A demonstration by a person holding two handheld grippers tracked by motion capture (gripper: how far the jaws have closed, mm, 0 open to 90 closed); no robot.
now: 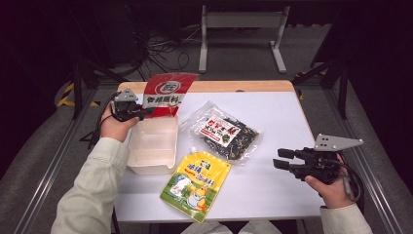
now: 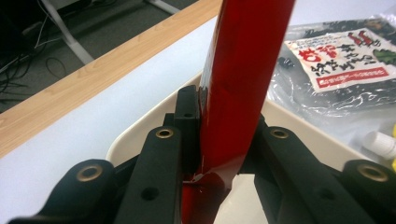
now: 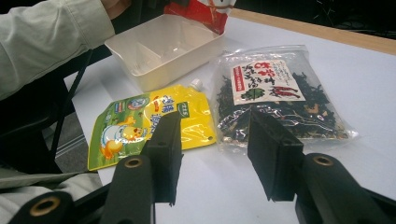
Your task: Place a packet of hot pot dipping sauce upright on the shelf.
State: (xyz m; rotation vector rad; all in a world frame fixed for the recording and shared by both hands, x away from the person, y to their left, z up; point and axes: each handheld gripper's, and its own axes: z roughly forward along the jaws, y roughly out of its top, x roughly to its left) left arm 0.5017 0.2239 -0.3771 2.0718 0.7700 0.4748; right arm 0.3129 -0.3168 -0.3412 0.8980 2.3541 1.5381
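My left gripper point(image 1: 146, 112) is shut on a red packet point(image 1: 167, 90), held upright over the far end of the cream plastic box point(image 1: 151, 146). In the left gripper view the red packet point(image 2: 243, 70) runs up between the jaws, pinched flat, with the box rim point(image 2: 135, 133) just beyond. My right gripper point(image 1: 283, 159) hovers open at the table's right side, nothing between its fingers. From the right gripper view, its jaws point(image 3: 212, 154) point toward the yellow spout pouch point(image 3: 140, 126) and the clear bag of dried seaweed point(image 3: 275, 93).
The yellow pouch point(image 1: 196, 184) lies near the front edge, the seaweed bag point(image 1: 224, 132) mid-table. A wooden strip point(image 1: 234, 86) edges the table's far side. Cables and a metal stand point(image 1: 241, 29) sit on the floor behind. A light sleeve point(image 1: 92, 190) reaches in at left.
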